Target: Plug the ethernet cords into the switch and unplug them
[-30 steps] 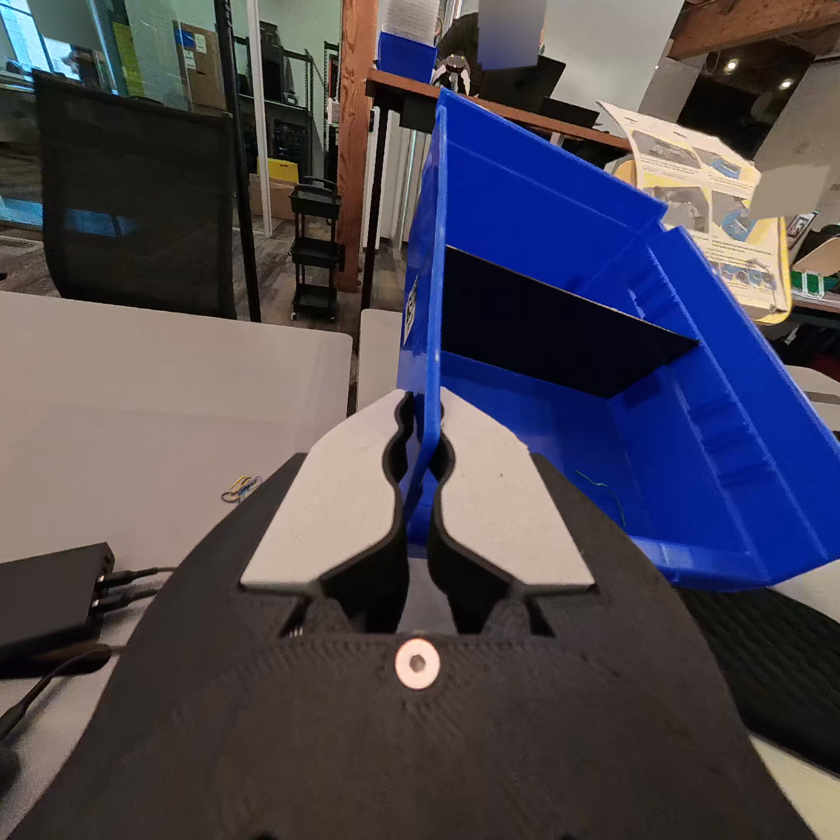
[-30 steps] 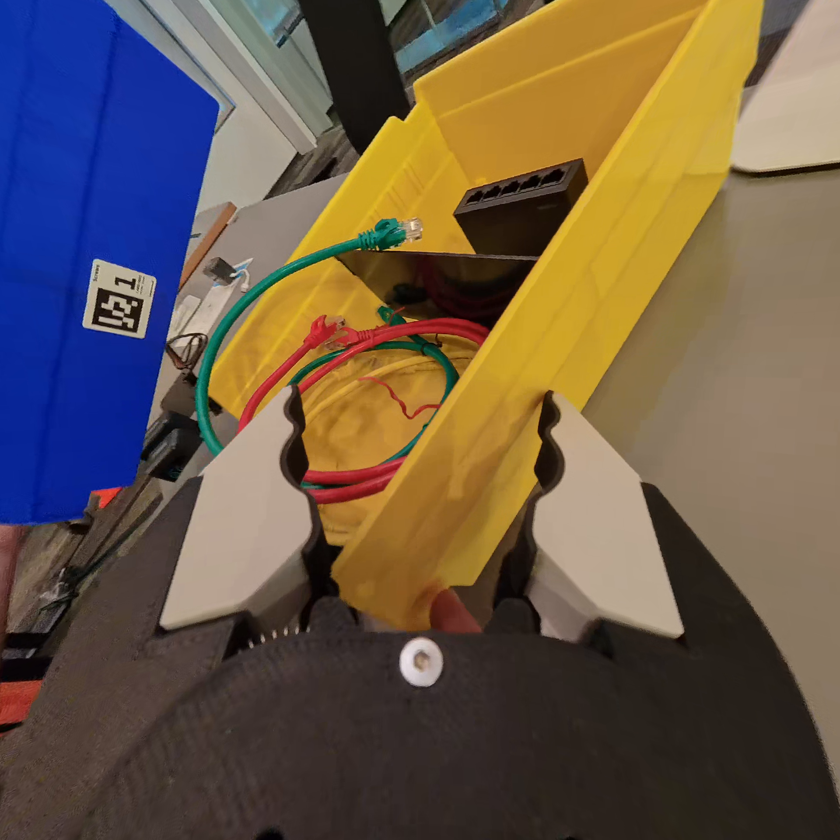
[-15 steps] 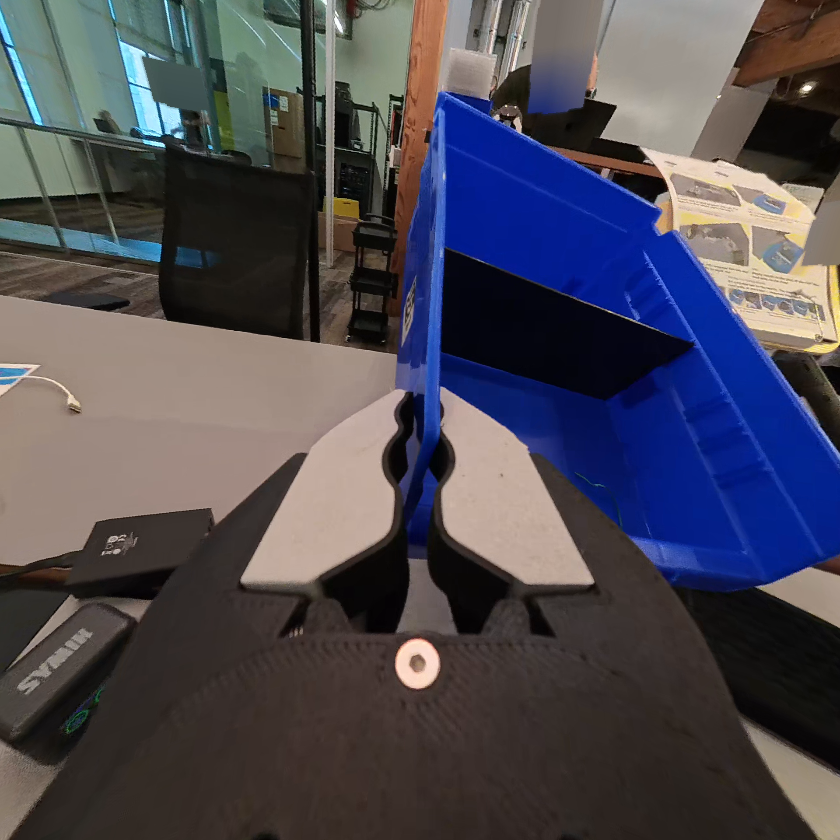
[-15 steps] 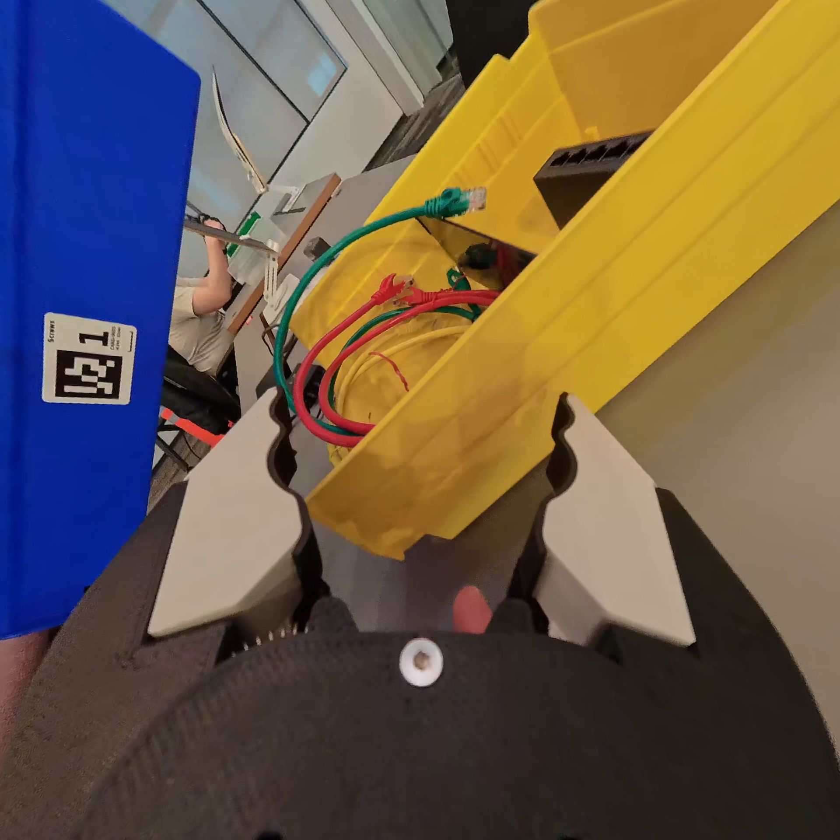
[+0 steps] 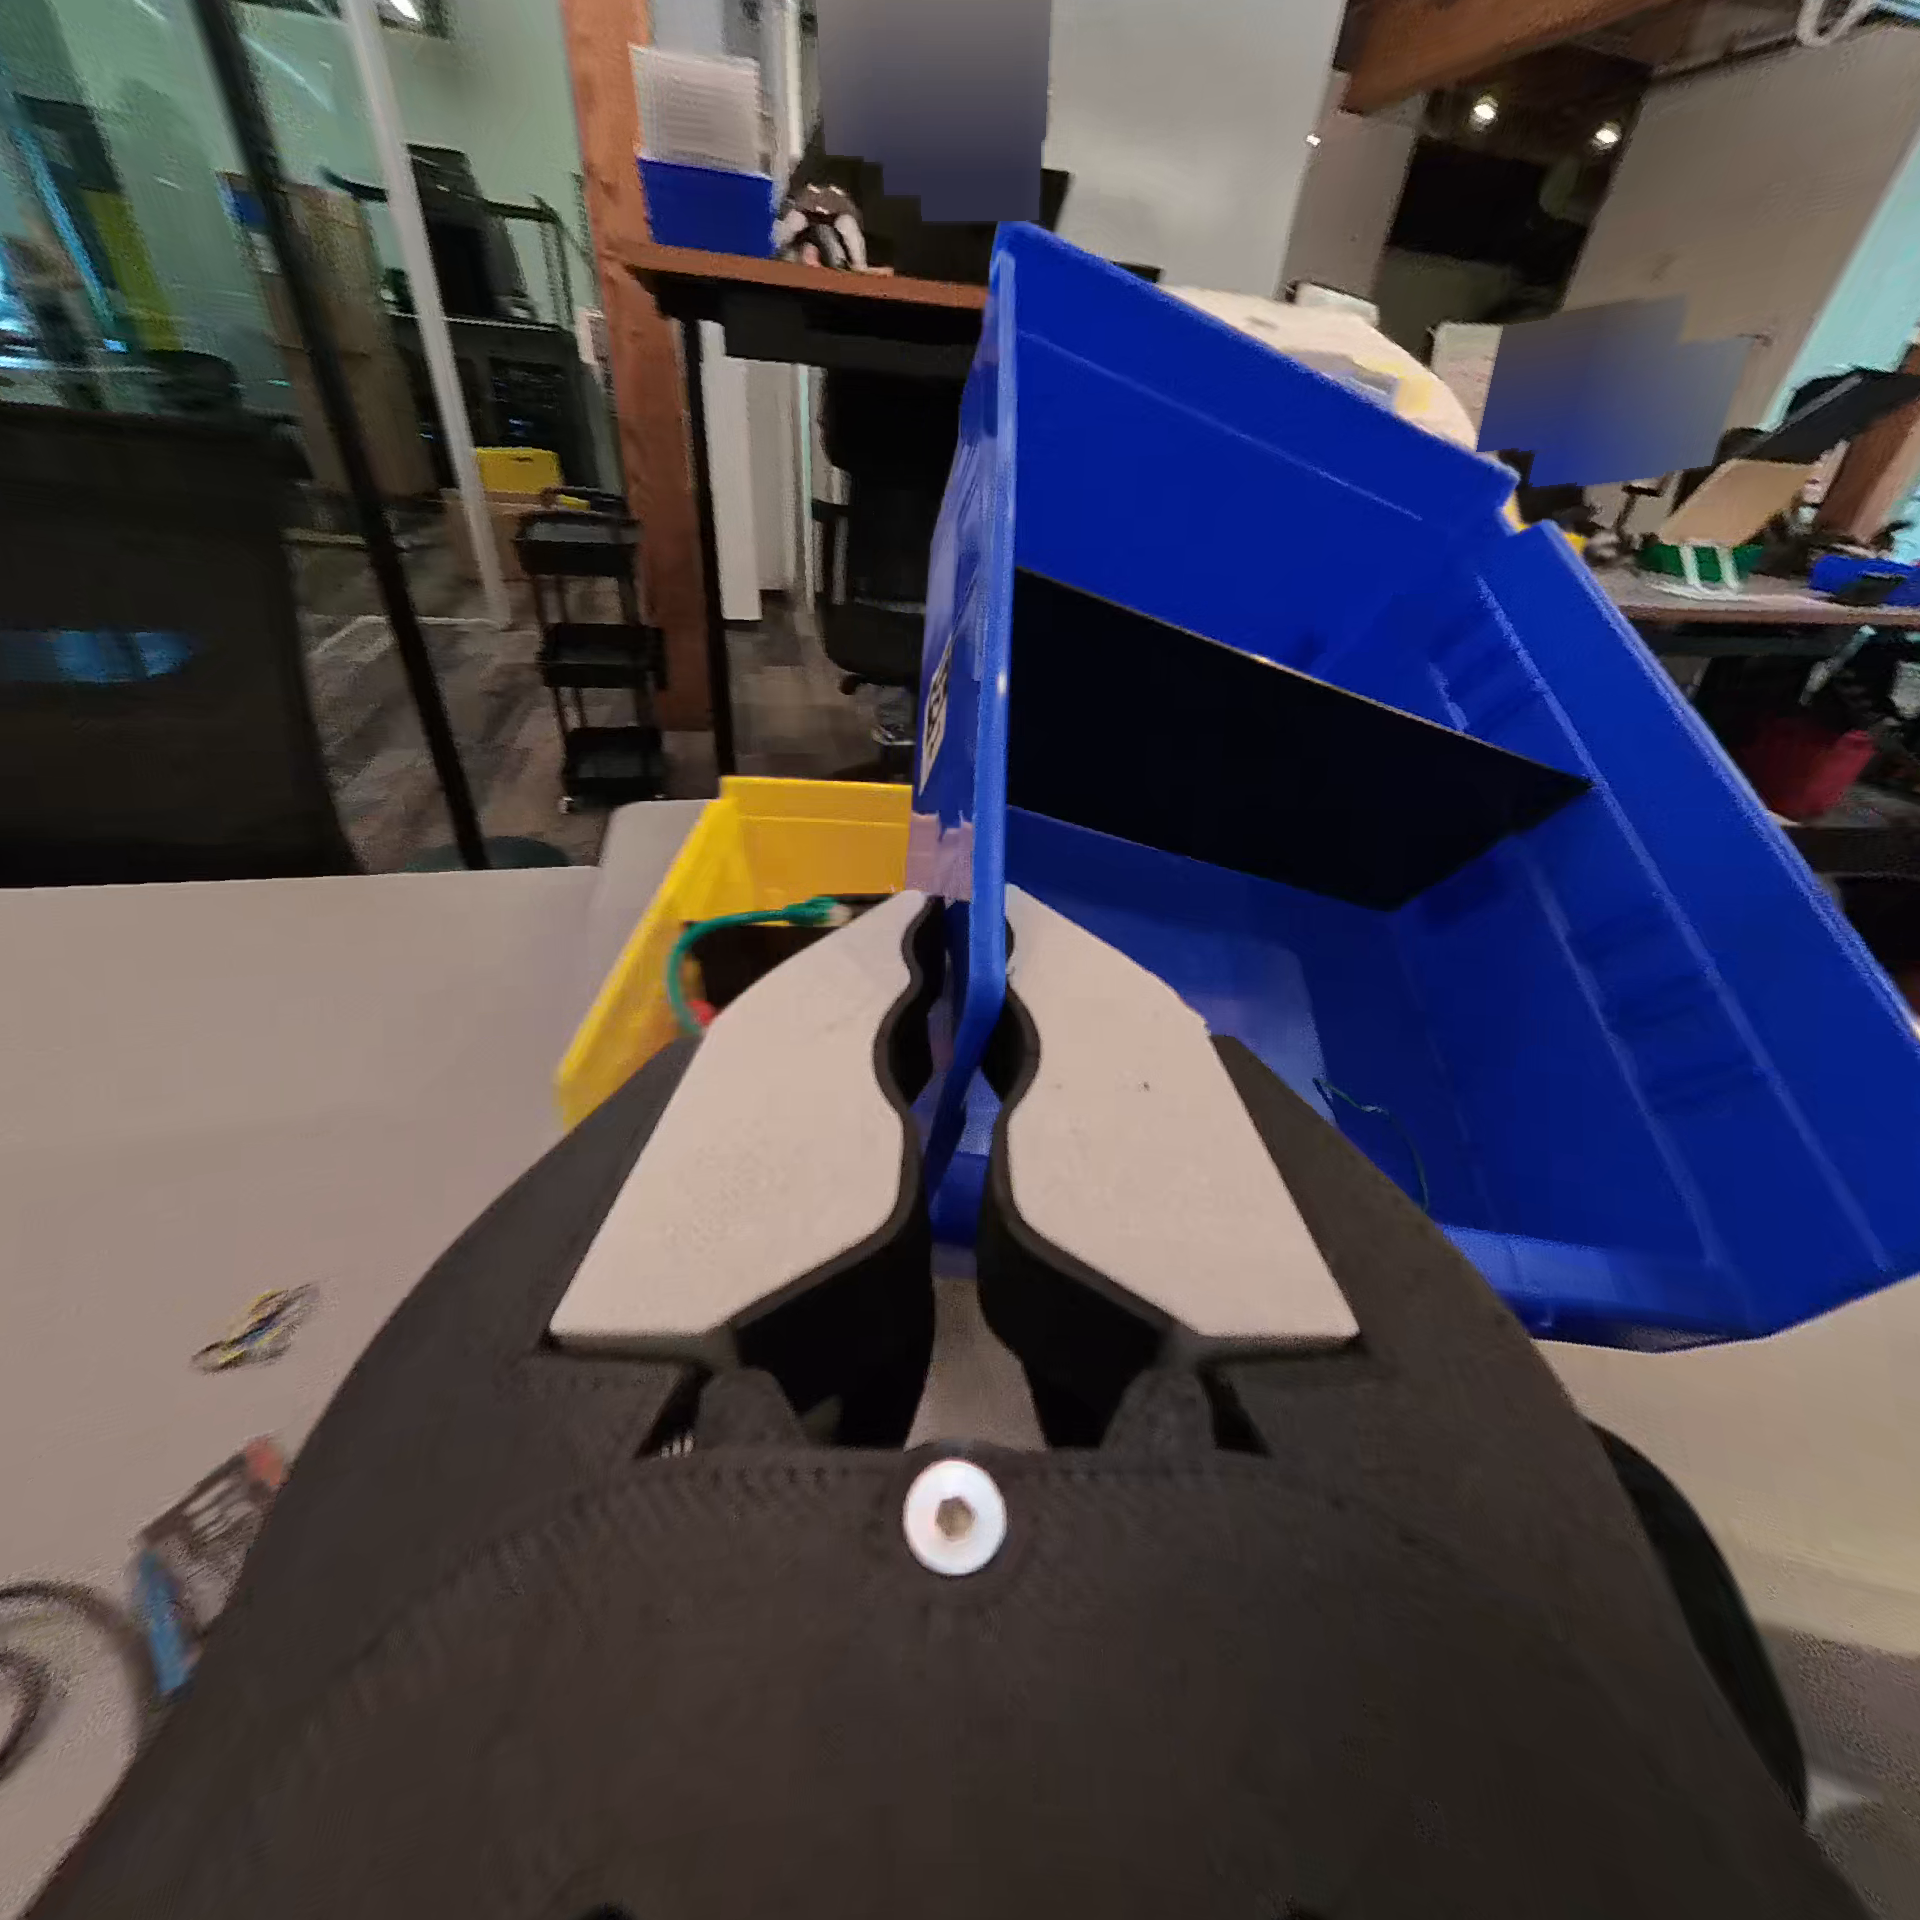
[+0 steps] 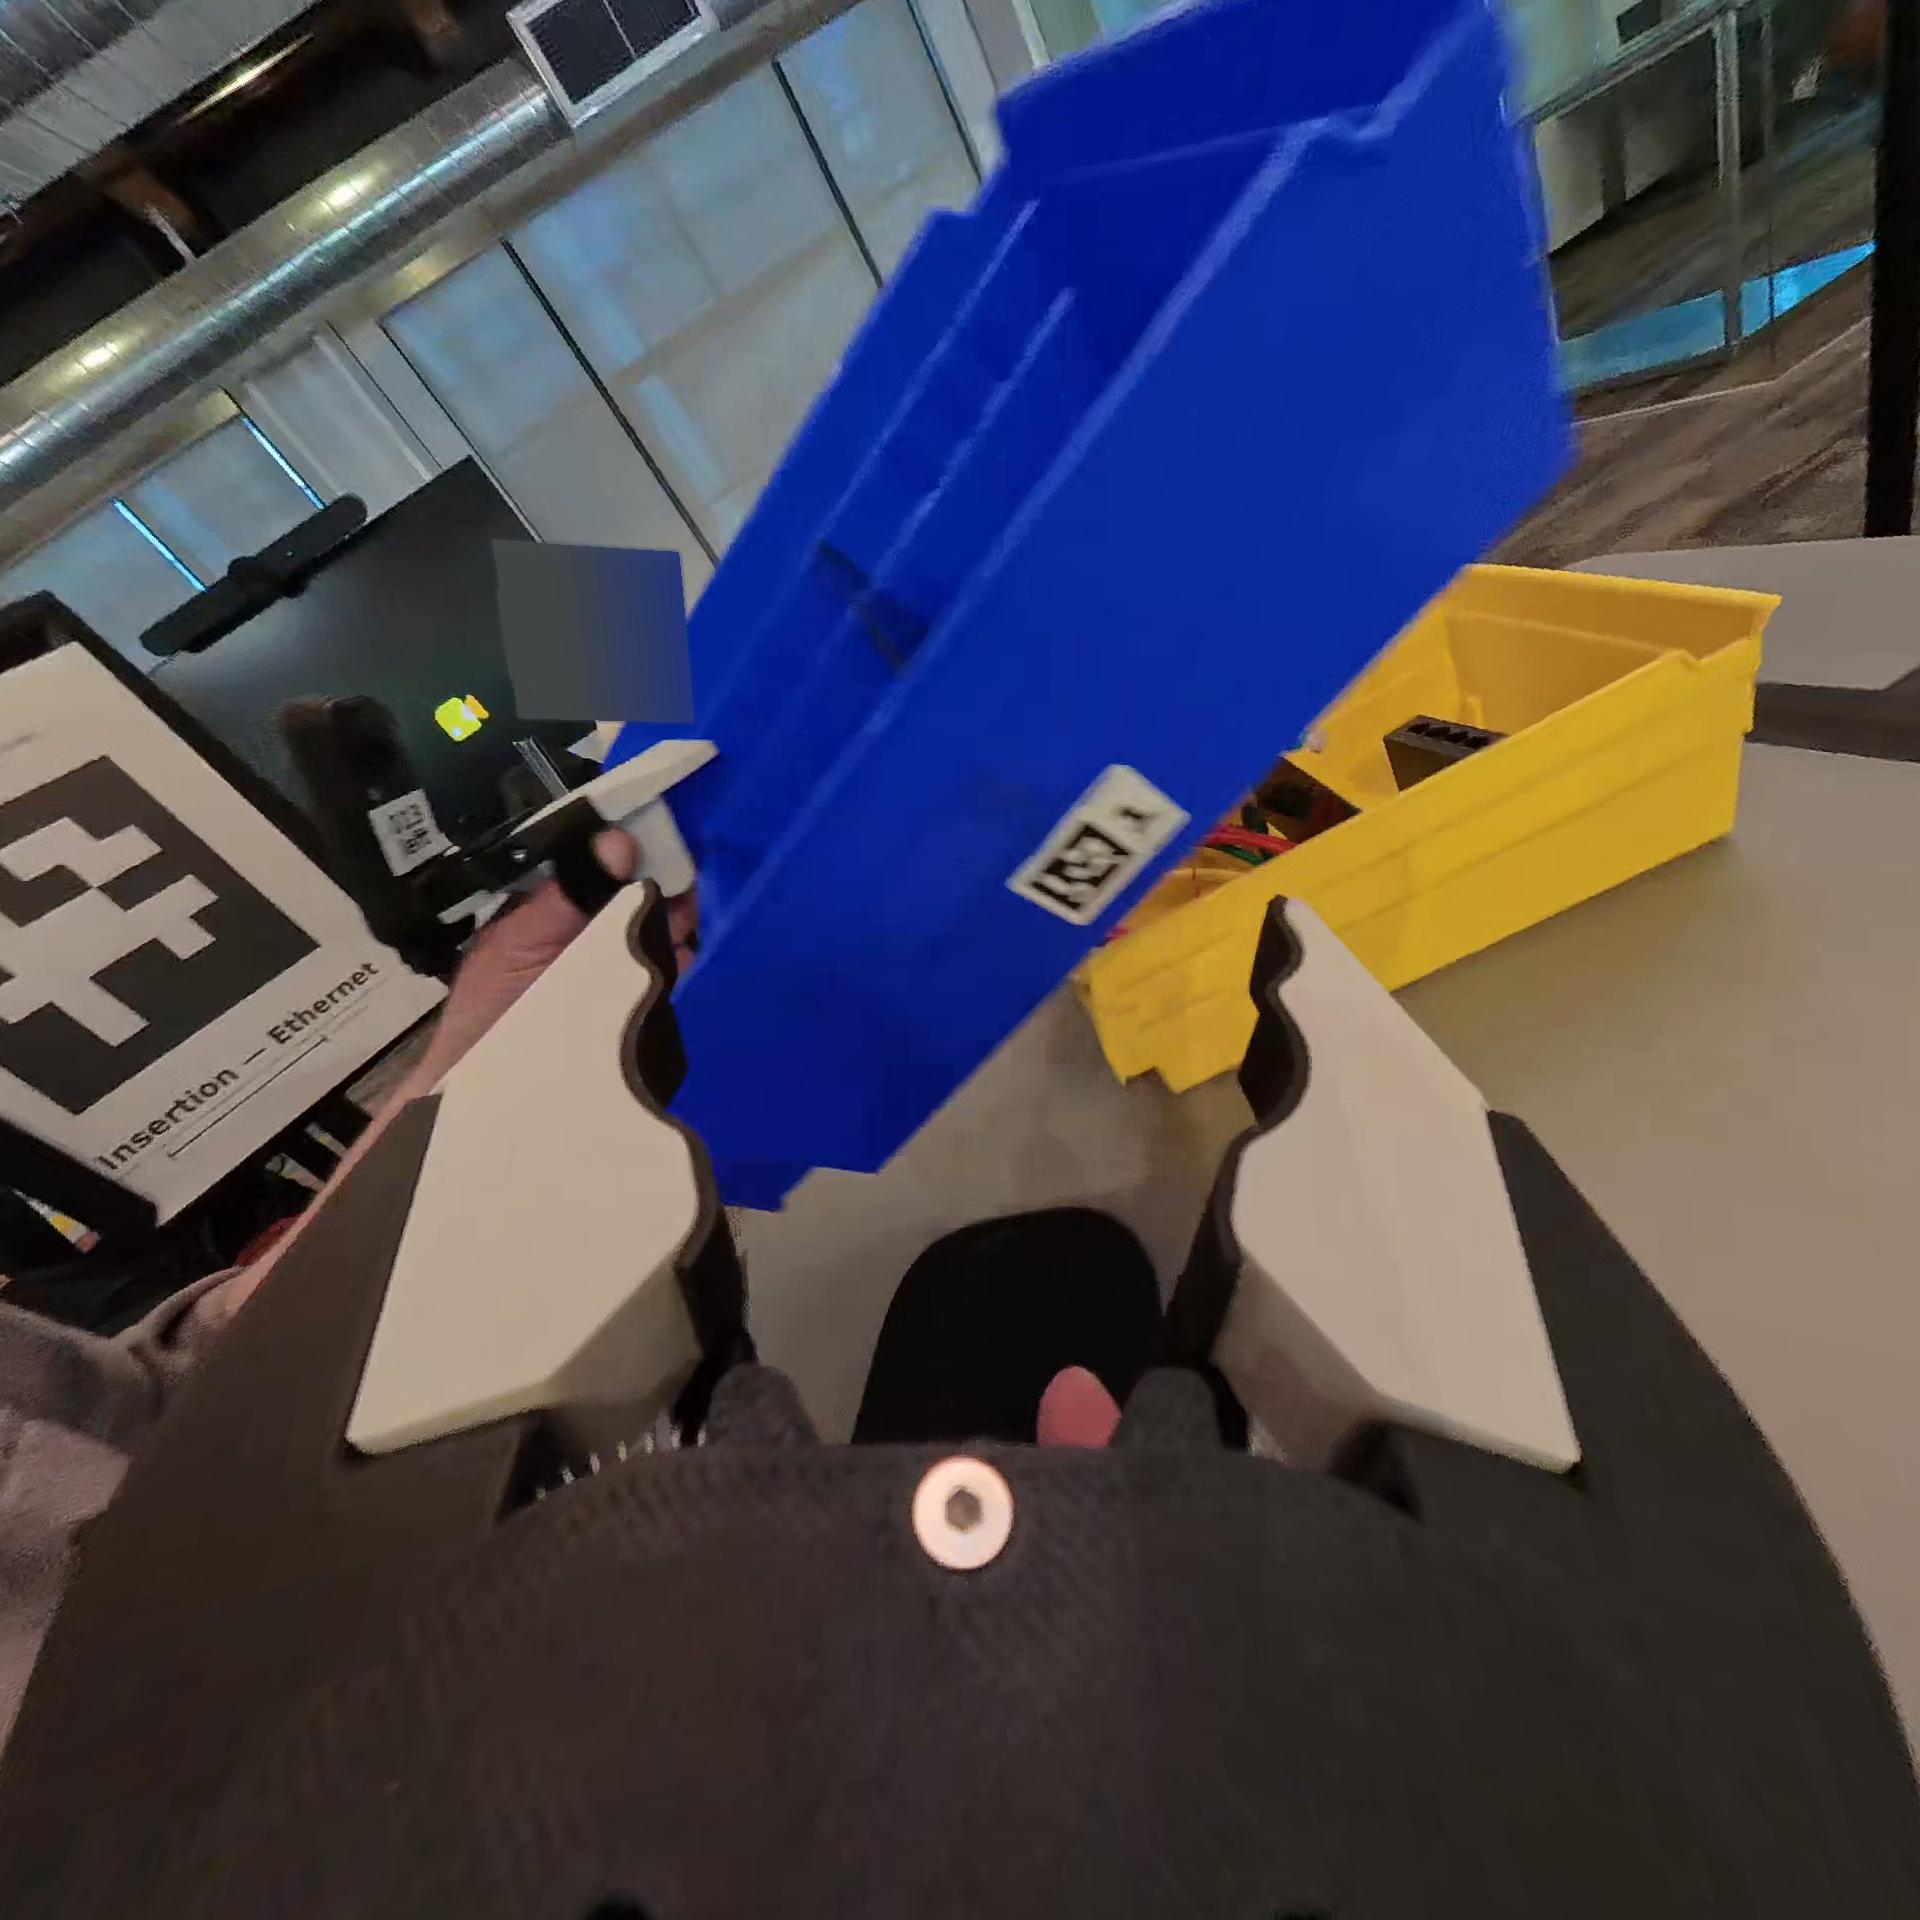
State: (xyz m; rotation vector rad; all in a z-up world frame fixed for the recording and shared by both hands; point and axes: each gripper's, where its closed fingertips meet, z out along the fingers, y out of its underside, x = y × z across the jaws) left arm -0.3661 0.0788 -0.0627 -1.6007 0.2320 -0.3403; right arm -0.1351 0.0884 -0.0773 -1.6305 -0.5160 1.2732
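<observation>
My left gripper point(image 5: 971, 925) is shut on the side wall of an empty blue bin point(image 5: 1455, 935) with a black divider and holds it tilted in the air. In the right wrist view the blue bin point(image 6: 1091, 623) hangs above the table, with the left gripper's fingers point(image 6: 649, 790) on its wall. Behind it a yellow bin point(image 6: 1507, 831) sits on the table and holds the black switch point(image 6: 1439, 748) and red and green cords point(image 6: 1247, 842). The yellow bin point(image 5: 748, 862) and a green cord point(image 5: 727, 925) also show in the left wrist view. My right gripper point(image 6: 961, 935) is open and empty above the table.
A sign board with a black-and-white marker point(image 6: 156, 935) stands at the left. A black pad point(image 6: 1018, 1309) lies under my right gripper. Small coloured clips point(image 5: 255, 1325) and a dark gadget point(image 5: 197, 1538) lie on the grey table point(image 5: 260, 1039). A black chair point(image 5: 135, 644) stands beyond its edge. There is about 25 cm between the tips of the two grippers.
My right gripper has drawn back from the yellow bin and turned left, still open. My left gripper has swung the blue bin round, and the yellow bin has come into its view.
</observation>
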